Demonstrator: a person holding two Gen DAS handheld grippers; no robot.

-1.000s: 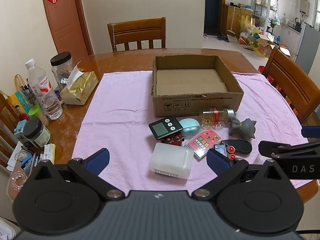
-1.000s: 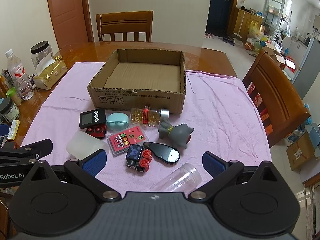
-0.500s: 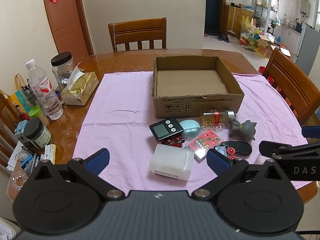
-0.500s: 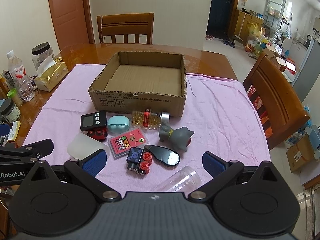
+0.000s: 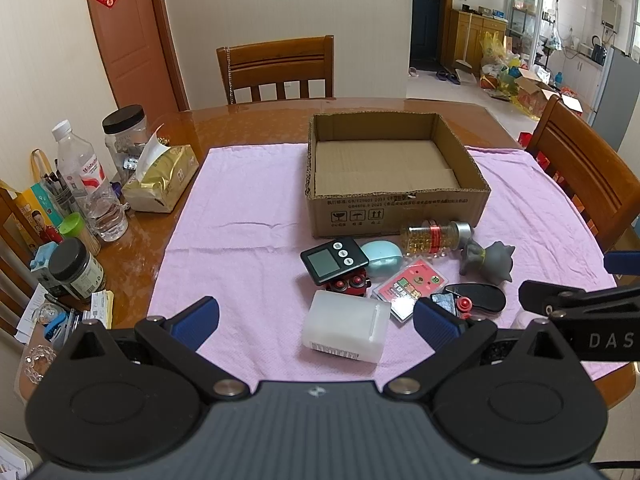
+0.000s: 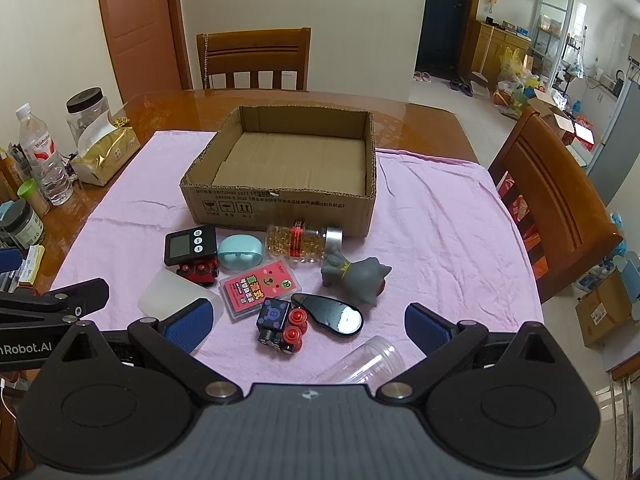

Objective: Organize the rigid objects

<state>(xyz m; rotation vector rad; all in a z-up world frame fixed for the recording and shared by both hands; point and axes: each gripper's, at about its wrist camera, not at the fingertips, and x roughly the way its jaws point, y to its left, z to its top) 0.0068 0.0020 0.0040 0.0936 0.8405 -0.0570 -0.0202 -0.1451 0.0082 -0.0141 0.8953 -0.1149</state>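
Observation:
An open empty cardboard box [image 5: 396, 210] [image 6: 280, 204] sits on a pink cloth [image 5: 240, 216]. In front of it lie a black timer [image 5: 334, 260], a teal case [image 5: 382, 256], a capsule bottle [image 5: 434, 236], a grey cat figure [image 5: 490, 262], a pink card pack [image 5: 410, 286], a white plastic box [image 5: 346, 332], a red toy [image 5: 350, 282], a black oval mirror [image 6: 328, 314], a black cube toy with red knobs [image 6: 280, 326] and a clear jar [image 6: 366, 362]. My left gripper [image 5: 316, 322] is open above the white box. My right gripper [image 6: 306, 326] is open above the cube toy.
At the table's left edge stand a water bottle [image 5: 86, 182], a black-lidded jar [image 5: 126, 136], a gold tissue pack [image 5: 162, 178] and small jars [image 5: 76, 268]. Wooden chairs stand behind the table [image 5: 276, 68] and at the right [image 5: 588, 176].
Both views have shifted slightly; the grippers have drifted a little forward. No object has moved and both stay open.

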